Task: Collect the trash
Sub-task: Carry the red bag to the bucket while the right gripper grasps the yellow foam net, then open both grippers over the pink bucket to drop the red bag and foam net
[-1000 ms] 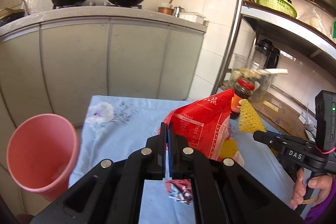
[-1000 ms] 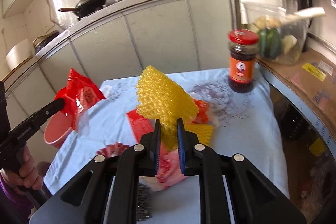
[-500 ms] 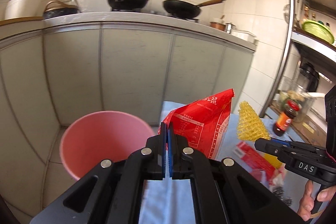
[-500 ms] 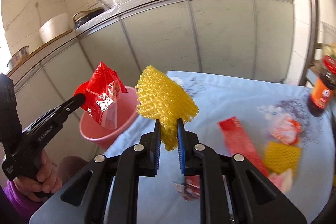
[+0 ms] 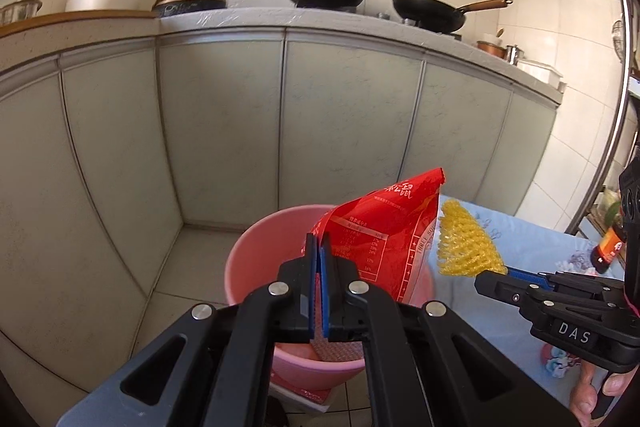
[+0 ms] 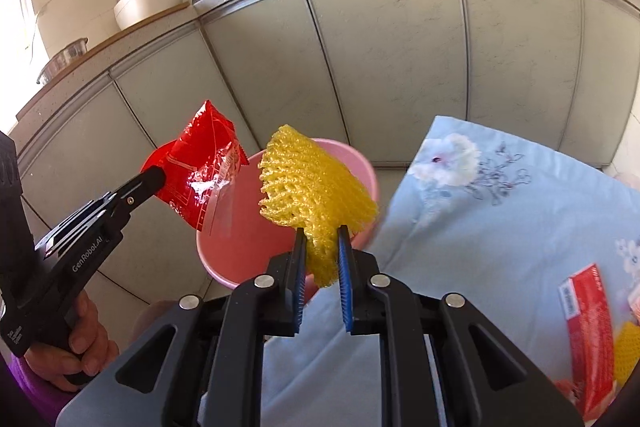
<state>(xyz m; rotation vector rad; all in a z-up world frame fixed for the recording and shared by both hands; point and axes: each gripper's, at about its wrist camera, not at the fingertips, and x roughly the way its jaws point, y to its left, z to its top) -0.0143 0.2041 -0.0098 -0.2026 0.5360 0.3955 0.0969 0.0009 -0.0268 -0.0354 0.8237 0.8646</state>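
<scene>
My left gripper [image 5: 319,247] is shut on a red snack bag [image 5: 384,231] and holds it over the pink bin [image 5: 264,259] on the floor. My right gripper [image 6: 322,239] is shut on a yellow foam fruit net [image 6: 312,183], held at the bin's [image 6: 360,163] near rim beside the table edge. In the right wrist view the left gripper [image 6: 154,177] and its red bag [image 6: 200,163] hang over the bin's left side. In the left wrist view the right gripper [image 5: 496,273] holds the net [image 5: 466,247] just right of the bag.
A table with a light blue flowered cloth [image 6: 500,211] stands right of the bin, bearing a red wrapper [image 6: 588,331], another yellow net [image 6: 628,351] and a sauce jar [image 5: 608,247]. Grey kitchen cabinets [image 5: 340,131] with pans on top stand behind.
Both grippers have swung left from over the table to the pink bin, carrying the red bag and the yellow net. The bin is now right below them.
</scene>
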